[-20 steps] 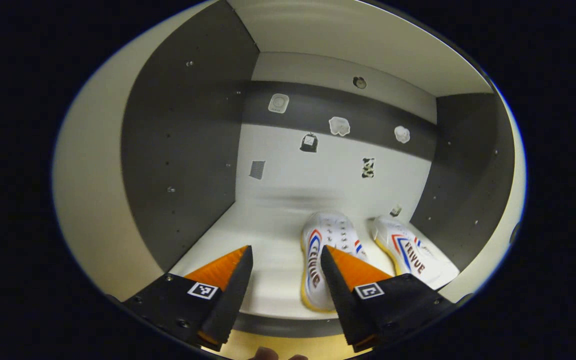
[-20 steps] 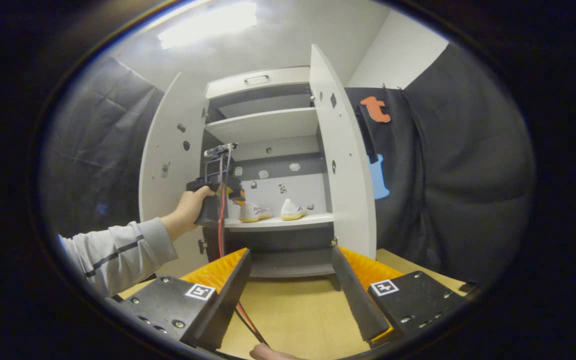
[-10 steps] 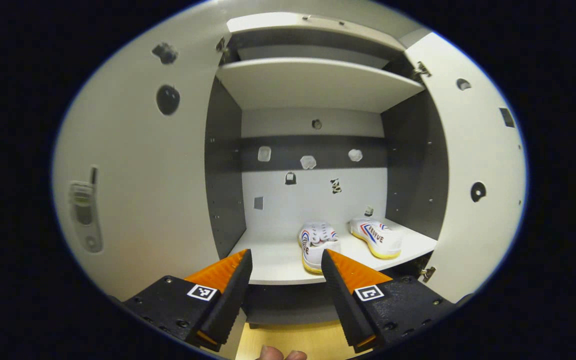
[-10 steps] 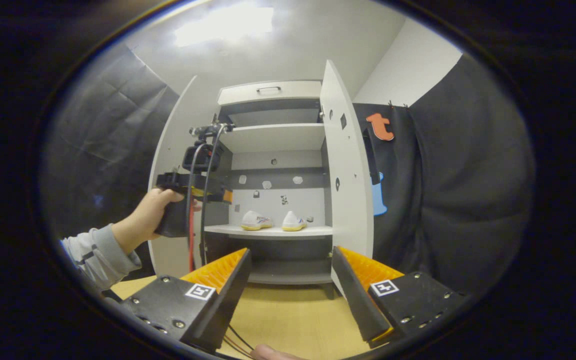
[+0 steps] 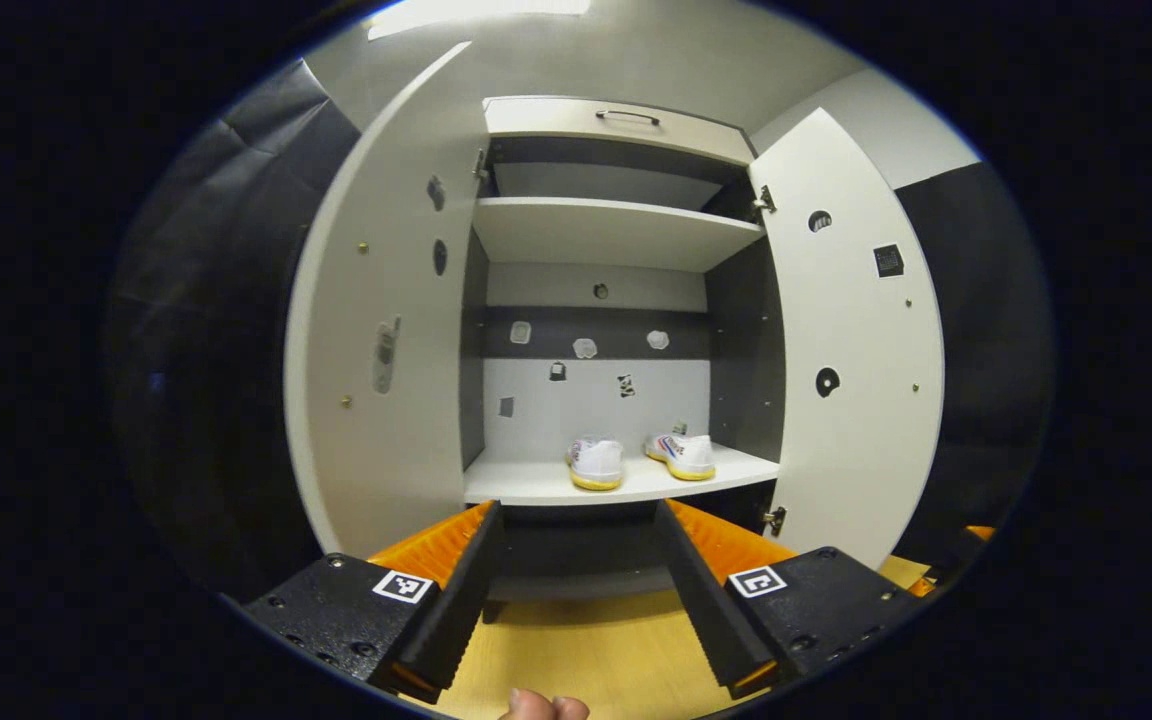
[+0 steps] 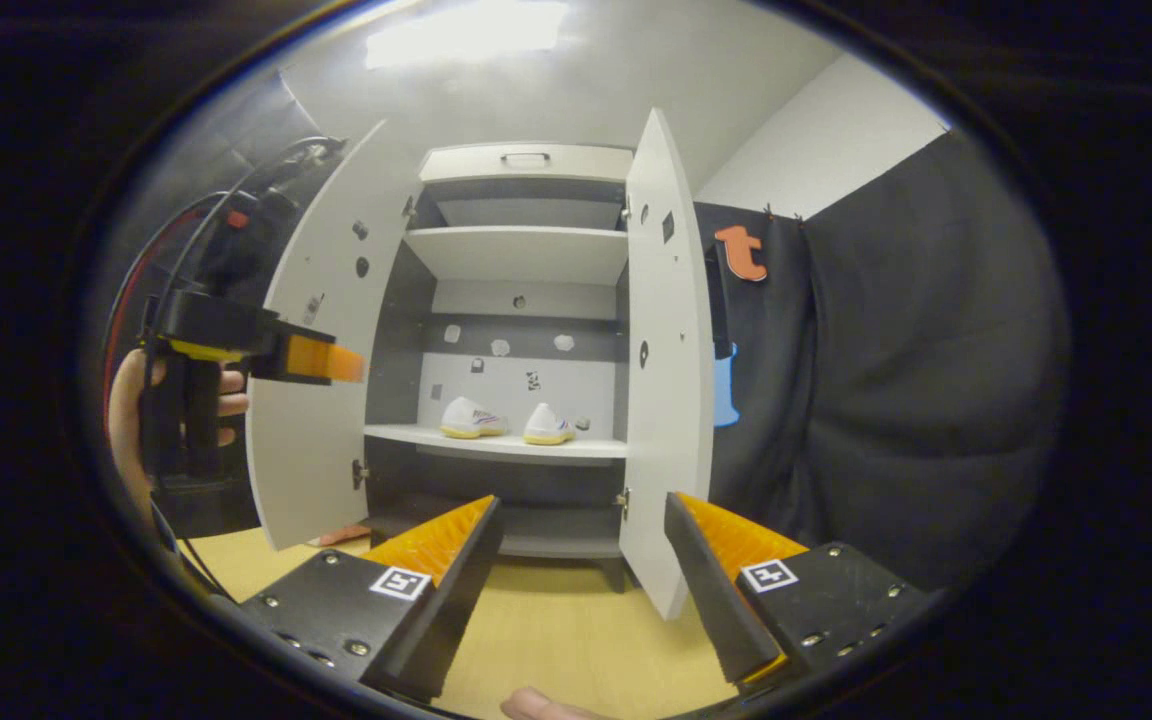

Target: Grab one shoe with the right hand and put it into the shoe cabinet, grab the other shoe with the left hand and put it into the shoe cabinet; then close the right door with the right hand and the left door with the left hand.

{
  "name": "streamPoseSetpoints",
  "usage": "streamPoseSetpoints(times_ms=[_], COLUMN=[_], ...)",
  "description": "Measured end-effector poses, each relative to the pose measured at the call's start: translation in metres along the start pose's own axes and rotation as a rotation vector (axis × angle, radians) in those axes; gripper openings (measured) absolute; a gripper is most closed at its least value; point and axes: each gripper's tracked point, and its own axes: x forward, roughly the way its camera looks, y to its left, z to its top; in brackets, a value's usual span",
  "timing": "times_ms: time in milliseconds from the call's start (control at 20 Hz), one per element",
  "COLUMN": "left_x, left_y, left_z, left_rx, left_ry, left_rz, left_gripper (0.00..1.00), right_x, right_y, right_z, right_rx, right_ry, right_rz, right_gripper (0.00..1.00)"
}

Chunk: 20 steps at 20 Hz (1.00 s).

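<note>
Left gripper view: the left gripper has pulled well back out of the cabinet. A second ago it was right at the shelf over the shoe; now the whole cabinet front shows. Jaws spread, nothing between them. Both shoes sit side by side on the middle shelf, right of centre, well ahead of the gripper. Left door and right door both wide open. Judging from this, both shoes are placed and only the door closing is left.

Right gripper view: the right gripper hangs low over the floor, jaws spread, empty. The view has hardly moved in the last second. The right door stands edge-on just ahead and slightly right, its lower corner near the right finger but not touching. The left gripper, held in a hand, has swung back to the far left, in front of the left door. The shoes sit deep on the shelf. Next step is likely the right door, pushed from its outer face.
</note>
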Motion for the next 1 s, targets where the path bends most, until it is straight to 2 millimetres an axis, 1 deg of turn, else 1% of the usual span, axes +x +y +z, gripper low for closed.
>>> streamPoseSetpoints(times_ms=[50,150,250,350,400,450,550,600,650,700,750,800,850,900,950,1000], left_x=[-0.009,-0.026,-0.047,-0.072,-0.081,-0.089,-0.101,-0.105,-0.11,-0.113,-0.114,-0.114,-0.115,-0.114,-0.114,-0.112], left_y=[0.01,0.018,0.024,0.038,0.043,0.047,0.06,0.066,0.07,0.071,0.068,0.062,0.063,0.065,0.071,0.075], left_z=[-0.005,-0.015,-0.016,-0.026,-0.029,-0.031,-0.033,-0.032,-0.033,-0.036,-0.041,-0.044,-0.05,-0.053,-0.057,-0.061], left_rx=[-0.019,-0.031,-0.068,-0.075,-0.08,-0.08,-0.058,-0.054,-0.049,-0.049,-0.062,-0.076,-0.097,-0.098,-0.091,-0.076], left_ry=[-0.007,0.009,-0.023,-0.024,-0.025,-0.024,-0.025,-0.033,-0.028,-0.018,-0.002,0.018,0.034,0.046,0.053,0.066], left_rz=[0.021,0.022,-0.005,0.002,0.006,0.008,0.031,0.044,0.047,0.04,0.016,-0.013,-0.026,-0.024,-0.011,0.004], left_gripper=[0.94,0.94,0.95,0.95,0.9,0.95,0.96,0.96,0.92,0.95,0.96,0.92,0.96,0.96,0.96,0.96], right_x=[0.0,-0.002,0.0,0.0,0.0,0.001,0.003,0.006,0.008,0.011,0.014,0.019,0.023,0.027,0.034,0.041], right_y=[-0.001,-0.005,-0.011,-0.022,-0.028,-0.033,-0.043,-0.053,-0.062,-0.071,-0.081,-0.09,-0.102,-0.111,-0.122,-0.136], right_z=[0.0,0.002,0.003,0.004,0.005,0.007,0.016,0.023,0.033,0.042,0.054,0.063,0.071,0.081,0.089,0.096], right_rx=[0.002,0.001,-0.014,-0.023,-0.016,-0.004,0.002,-0.009,-0.026,-0.043,-0.059,-0.077,-0.098,-0.121,-0.14,-0.16], right_ry=[-0.001,-0.007,-0.015,-0.018,-0.018,-0.014,-0.009,-0.01,-0.014,-0.018,-0.025,-0.024,-0.017,-0.016,-0.011,-0.003], right_rz=[-0.003,-0.007,-0.015,-0.029,-0.036,-0.038,-0.033,-0.038,-0.044,-0.053,-0.06,-0.068,-0.078,-0.079,-0.088,-0.1], right_gripper=[0.97,0.97,0.97,0.97,0.97,0.97,0.97,0.97,0.97,0.97,0.97,0.97,0.97,0.91,0.97,0.96])
